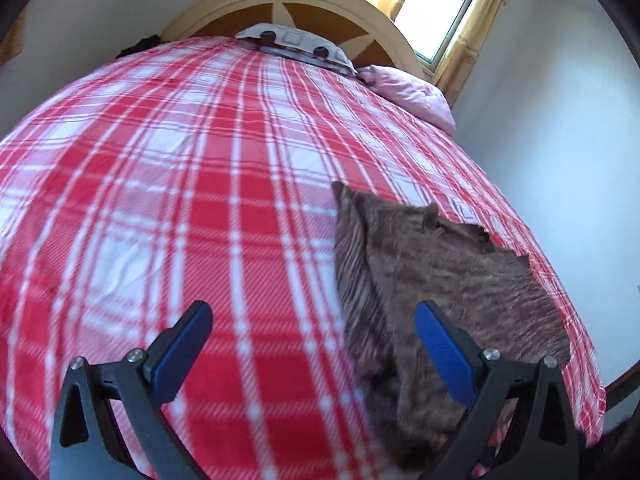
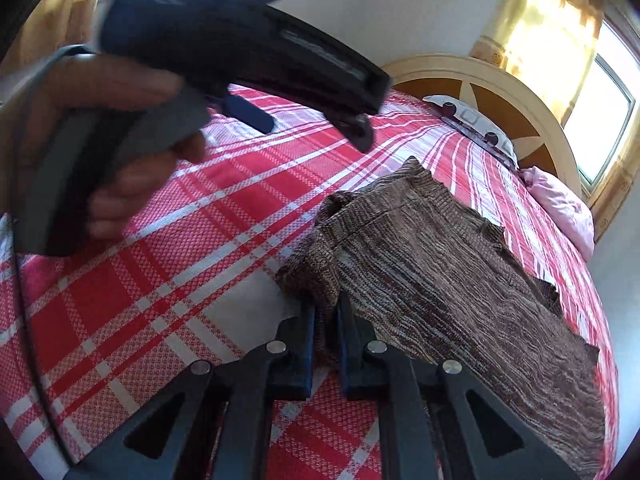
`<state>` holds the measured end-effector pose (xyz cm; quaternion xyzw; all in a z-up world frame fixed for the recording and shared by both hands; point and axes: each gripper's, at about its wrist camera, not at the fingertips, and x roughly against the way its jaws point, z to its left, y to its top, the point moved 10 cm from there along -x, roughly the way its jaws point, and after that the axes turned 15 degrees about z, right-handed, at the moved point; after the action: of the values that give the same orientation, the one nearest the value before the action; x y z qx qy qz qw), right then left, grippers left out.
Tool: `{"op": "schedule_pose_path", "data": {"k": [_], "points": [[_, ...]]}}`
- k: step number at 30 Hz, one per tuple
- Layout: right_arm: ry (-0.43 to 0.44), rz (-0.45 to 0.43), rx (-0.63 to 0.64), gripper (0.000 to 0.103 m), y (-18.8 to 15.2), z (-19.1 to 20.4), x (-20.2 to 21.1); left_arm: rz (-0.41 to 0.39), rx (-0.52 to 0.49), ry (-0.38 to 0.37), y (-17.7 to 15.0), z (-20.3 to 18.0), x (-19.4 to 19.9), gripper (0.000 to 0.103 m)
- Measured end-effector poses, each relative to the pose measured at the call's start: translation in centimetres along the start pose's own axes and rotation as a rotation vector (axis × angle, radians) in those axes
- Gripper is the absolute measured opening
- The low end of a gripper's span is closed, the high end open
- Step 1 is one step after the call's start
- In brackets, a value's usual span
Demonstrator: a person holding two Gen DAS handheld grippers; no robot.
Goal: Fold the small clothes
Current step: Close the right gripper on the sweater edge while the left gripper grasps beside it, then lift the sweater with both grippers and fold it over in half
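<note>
Brown knit garment (image 2: 448, 276) pinched by right fingers (image 2: 326, 320); left fingers (image 1: 312, 328) spread; no legible writing.

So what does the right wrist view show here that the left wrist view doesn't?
Only the right wrist view shows the right hand-held gripper shut on the brown garment's near edge, plus the person's left hand carrying the other tool. Only the left wrist view shows the left hand-held gripper open, above the red plaid bedspread, holding nothing. Both show the garment, bedspread, headboard and pink pillow.
</note>
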<state>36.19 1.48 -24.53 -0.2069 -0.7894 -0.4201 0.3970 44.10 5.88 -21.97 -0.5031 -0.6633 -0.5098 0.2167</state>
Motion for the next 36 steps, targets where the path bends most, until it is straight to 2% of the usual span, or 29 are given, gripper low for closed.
{"op": "schedule_pose_path", "data": {"k": [3,5,7,9,11,13,16,18,19,23,28,36], "points": [[-0.004,0.014,0.011,0.009,0.0,0.2,-0.4,0.016,-0.009,-0.045,1.3,-1.0,-1.2,0.100],[-0.011,0.018,0.017,0.009,0.0,0.4,-0.4,0.025,-0.016,-0.077,2.1,-1.7,-2.0,0.091],[-0.023,0.017,0.022,0.009,0.0,0.5,-0.3,0.029,-0.019,-0.084,2.6,-2.0,-2.8,0.087],[-0.031,0.016,0.025,0.009,-0.1,0.5,-0.2,0.049,-0.032,-0.086,3.1,-2.5,-3.9,0.077],[-0.036,0.015,0.027,0.009,-0.1,0.6,-0.2,0.079,-0.036,-0.103,3.3,-3.1,-4.9,0.060],[-0.034,0.015,0.026,0.009,-0.1,0.6,-0.2,0.116,-0.055,-0.124,3.1,-4.0,-6.0,0.056],[-0.030,0.014,0.022,0.009,-0.1,0.6,-0.2,0.119,-0.081,-0.095,3.1,-4.4,-6.3,0.055],[-0.027,0.012,0.020,0.009,-0.1,0.5,-0.3,0.123,-0.080,-0.089,3.2,-4.1,-6.5,0.032],[-0.024,0.011,0.019,0.009,-0.1,0.5,-0.3,0.122,-0.074,-0.110,3.2,-4.0,-6.4,0.009],[-0.005,0.004,0.006,0.008,-0.1,-0.1,-0.3,0.078,-0.051,-0.140,3.3,-3.7,-5.4,0.009],[0.049,-0.042,-0.046,0.007,-0.2,-1.6,1.1,0.064,-0.022,-0.174,3.3,-4.6,-4.1,0.009],[0.138,-0.120,-0.227,0.006,-2.0,-8.0,4.5,0.016,-0.006,-0.260,4.9,-8.3,-1.3,0.008]]}}
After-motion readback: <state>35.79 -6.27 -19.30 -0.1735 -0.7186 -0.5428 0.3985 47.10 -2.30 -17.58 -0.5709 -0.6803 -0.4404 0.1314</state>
